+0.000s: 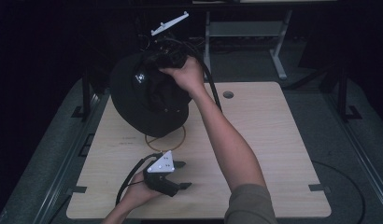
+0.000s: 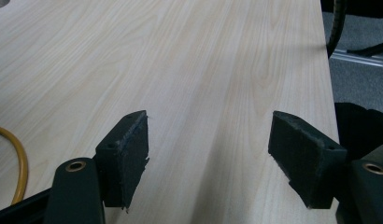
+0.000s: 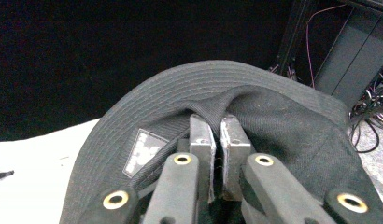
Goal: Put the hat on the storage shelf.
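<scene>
Plainly at risk of slipping: black bucket hat (image 1: 143, 93) hanging in the upper centre of the high view, pinched by a thin fold of fabric in the clamped right tongs (image 3: 216, 140), with left tongs (image 1: 181, 175) apart, idle on the table (image 1: 273, 140).

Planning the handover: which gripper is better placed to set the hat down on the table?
Right: the right gripper is shut on the black hat, held above the table.
</scene>
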Motion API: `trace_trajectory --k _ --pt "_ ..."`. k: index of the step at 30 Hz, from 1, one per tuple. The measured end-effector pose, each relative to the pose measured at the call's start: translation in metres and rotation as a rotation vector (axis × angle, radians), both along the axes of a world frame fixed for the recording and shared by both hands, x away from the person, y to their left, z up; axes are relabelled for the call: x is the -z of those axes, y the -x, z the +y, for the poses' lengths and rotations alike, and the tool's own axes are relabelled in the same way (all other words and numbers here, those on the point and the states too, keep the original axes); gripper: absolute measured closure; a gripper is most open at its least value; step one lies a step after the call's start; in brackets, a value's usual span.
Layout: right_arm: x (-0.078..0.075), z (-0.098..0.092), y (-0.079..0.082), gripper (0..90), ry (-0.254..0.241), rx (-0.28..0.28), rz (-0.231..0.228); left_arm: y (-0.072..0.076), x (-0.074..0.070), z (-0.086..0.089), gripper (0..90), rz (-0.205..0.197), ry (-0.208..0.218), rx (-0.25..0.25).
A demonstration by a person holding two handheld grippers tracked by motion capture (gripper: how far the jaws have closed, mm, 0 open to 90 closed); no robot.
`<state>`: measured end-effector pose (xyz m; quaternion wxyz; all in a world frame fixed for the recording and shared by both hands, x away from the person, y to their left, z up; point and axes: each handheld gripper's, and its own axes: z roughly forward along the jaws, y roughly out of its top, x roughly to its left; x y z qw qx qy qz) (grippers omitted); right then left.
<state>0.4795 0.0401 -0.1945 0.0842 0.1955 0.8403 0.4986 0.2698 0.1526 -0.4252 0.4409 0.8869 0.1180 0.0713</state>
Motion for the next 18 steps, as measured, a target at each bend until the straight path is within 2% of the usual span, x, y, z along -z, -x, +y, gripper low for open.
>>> trace_trajectory --k 4,5,6,7,8,9,11,18 --pt "0.003 0.007 -0.002 84.9 0.022 -0.001 -0.006 -0.001 0.001 0.000 28.3 0.005 0.002 0.009" --pt "0.003 0.009 -0.002 81.1 0.031 0.001 -0.012 -0.001 0.001 -0.001 28.2 0.010 0.006 0.012" --pt "0.004 0.010 -0.002 71.2 0.021 0.017 -0.012 0.000 0.001 -0.002 28.3 0.011 0.005 0.018" --pt "0.004 0.010 -0.002 62.6 -0.009 0.018 -0.002 0.001 0.002 -0.003 28.3 0.018 0.009 0.017" --pt "0.004 0.009 -0.002 58.5 -0.038 0.022 0.026 0.001 0.002 -0.003 28.3 0.017 0.007 0.022" --pt "0.004 0.007 -0.002 57.7 -0.040 0.020 0.035 0.001 0.002 -0.004 28.2 0.015 0.007 0.024" --pt "0.006 -0.001 0.001 53.8 -0.048 0.032 0.026 0.002 0.002 -0.003 28.2 0.030 0.021 0.022" --pt "0.014 -0.050 0.014 45.0 -0.114 0.088 0.046 0.002 -0.001 -0.004 28.0 0.022 0.031 0.018"
